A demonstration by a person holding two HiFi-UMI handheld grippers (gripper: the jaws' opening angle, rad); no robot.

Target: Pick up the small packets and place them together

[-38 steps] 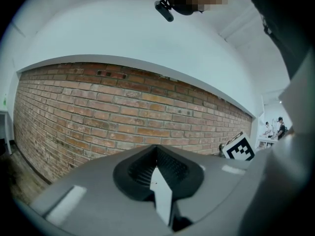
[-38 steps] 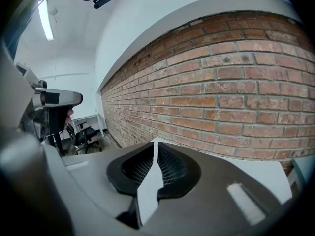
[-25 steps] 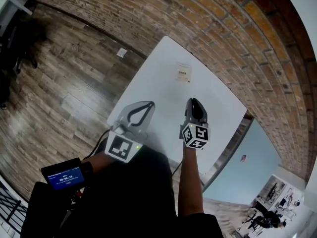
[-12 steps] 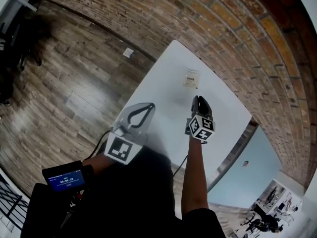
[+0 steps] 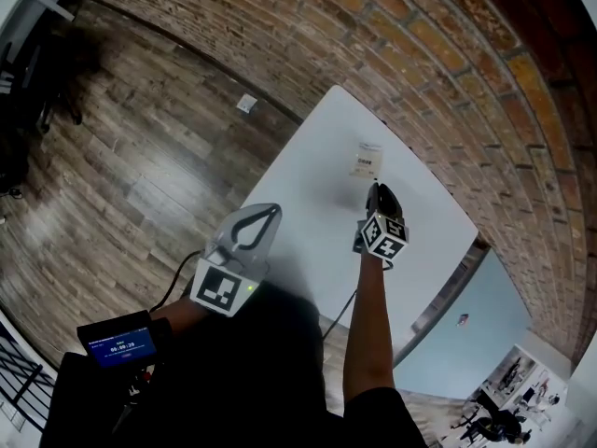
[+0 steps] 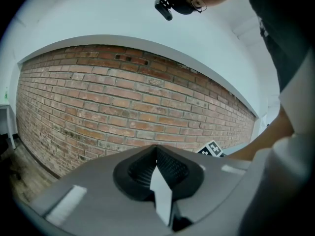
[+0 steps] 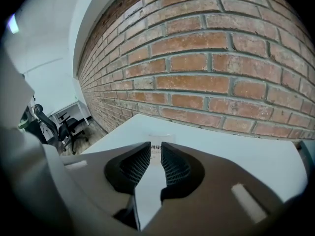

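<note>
Hovering over the near left edge of the white counter (image 5: pixel 312 199), the left gripper (image 5: pixel 269 211) is clenched, its jaws meeting tip to tip with nothing between them. One small packet (image 5: pixel 367 160) lies flat towards the far corner, nearer the edge that runs along the brick wall (image 5: pixel 448 73). Just short of it, the right gripper (image 5: pixel 376 188) angles down. Its jaws have just been opening and stand a narrow gap apart, empty, framing the packet beyond.

I log this as an office-type room: brick wall (image 5: pixel 448 54), wood-plank floor (image 5: pixel 121 157), white table (image 5: pixel 317 185), swivel chair (image 7: pixel 69 127) beside a desk (image 7: pixel 74 107).
</note>
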